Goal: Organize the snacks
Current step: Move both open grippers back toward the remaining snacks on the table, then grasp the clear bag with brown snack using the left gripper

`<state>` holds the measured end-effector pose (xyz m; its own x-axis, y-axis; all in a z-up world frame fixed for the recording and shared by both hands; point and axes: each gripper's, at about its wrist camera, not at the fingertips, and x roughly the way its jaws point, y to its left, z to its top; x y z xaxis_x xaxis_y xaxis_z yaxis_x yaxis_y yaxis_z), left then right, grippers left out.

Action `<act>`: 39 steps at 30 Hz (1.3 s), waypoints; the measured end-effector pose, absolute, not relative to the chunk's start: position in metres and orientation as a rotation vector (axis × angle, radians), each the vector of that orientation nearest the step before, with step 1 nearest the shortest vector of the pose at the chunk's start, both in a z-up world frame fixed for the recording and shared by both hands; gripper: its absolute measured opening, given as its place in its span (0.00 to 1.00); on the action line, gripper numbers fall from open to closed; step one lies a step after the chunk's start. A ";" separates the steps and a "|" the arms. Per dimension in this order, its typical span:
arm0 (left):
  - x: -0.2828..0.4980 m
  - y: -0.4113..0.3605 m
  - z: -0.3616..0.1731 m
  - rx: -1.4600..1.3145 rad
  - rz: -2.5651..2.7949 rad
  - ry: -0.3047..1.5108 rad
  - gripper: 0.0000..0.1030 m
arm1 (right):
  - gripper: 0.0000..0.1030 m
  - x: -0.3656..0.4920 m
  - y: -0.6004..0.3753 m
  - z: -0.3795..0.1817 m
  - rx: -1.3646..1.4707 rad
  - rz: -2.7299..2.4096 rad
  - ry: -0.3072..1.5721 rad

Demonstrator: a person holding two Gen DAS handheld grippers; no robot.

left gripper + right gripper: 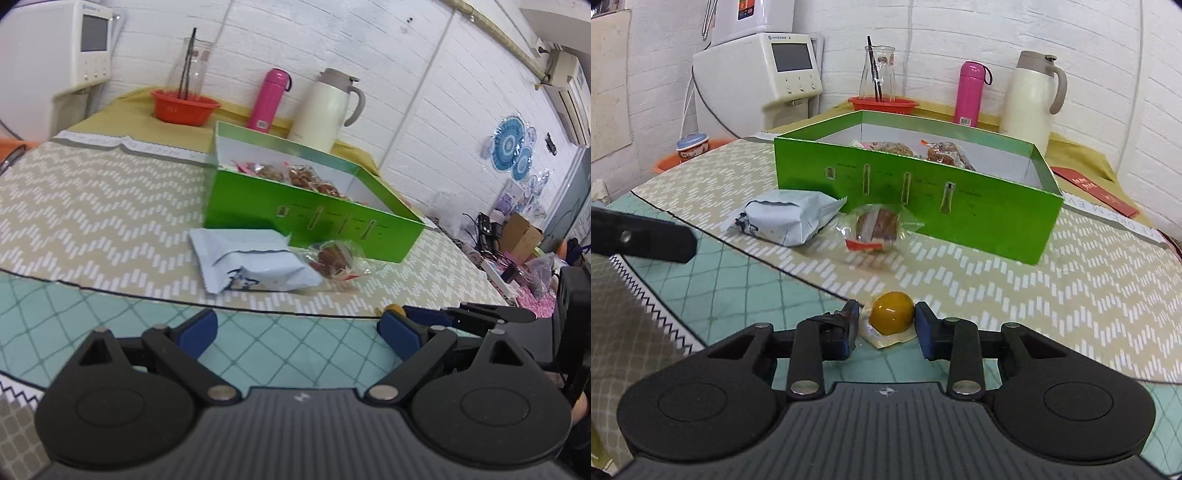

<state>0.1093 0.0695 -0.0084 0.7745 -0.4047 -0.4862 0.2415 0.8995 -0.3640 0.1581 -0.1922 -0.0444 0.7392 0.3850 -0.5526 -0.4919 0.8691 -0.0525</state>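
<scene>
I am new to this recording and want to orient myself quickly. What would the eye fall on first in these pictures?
The bright green box in the middle of the table, open and already holding wrapped snacks, stands out first. Just in front of it lie a pale blue snack packet and a clear-wrapped brown cake. Nearest the camera, the right gripper brackets a round yellow snack in a clear wrapper, while the left gripper stands open over the teal cloth.

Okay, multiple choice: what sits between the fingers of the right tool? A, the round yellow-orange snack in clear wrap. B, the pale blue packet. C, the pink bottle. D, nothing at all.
A: in the right wrist view the round yellow-orange snack lies between the blue pads of the right tool, while the pale blue packet lies farther off by the green box.
</scene>
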 end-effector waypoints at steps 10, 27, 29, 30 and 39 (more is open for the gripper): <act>0.185 0.005 0.023 -0.130 -0.473 0.575 0.91 | 0.70 0.139 -0.207 -0.046 -0.157 0.445 0.532; 0.242 -0.021 -0.008 -0.114 -0.453 0.760 0.48 | 0.85 0.139 -0.227 -0.051 -0.106 0.473 0.526; 0.236 -0.020 -0.005 -0.121 -0.444 0.740 0.59 | 0.85 0.139 -0.223 -0.051 -0.116 0.483 0.528; 0.234 -0.021 -0.003 -0.113 -0.452 0.734 0.59 | 0.85 0.139 -0.222 -0.051 -0.120 0.487 0.530; 0.234 -0.028 -0.015 -0.072 -0.489 0.750 0.49 | 0.85 0.140 -0.208 -0.053 -0.152 0.481 0.539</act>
<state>0.2338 -0.0277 -0.0146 0.6252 -0.4513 -0.6368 0.4006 0.8858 -0.2344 0.1400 -0.2078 -0.0526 0.7505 0.3992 -0.5267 -0.4774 0.8786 -0.0145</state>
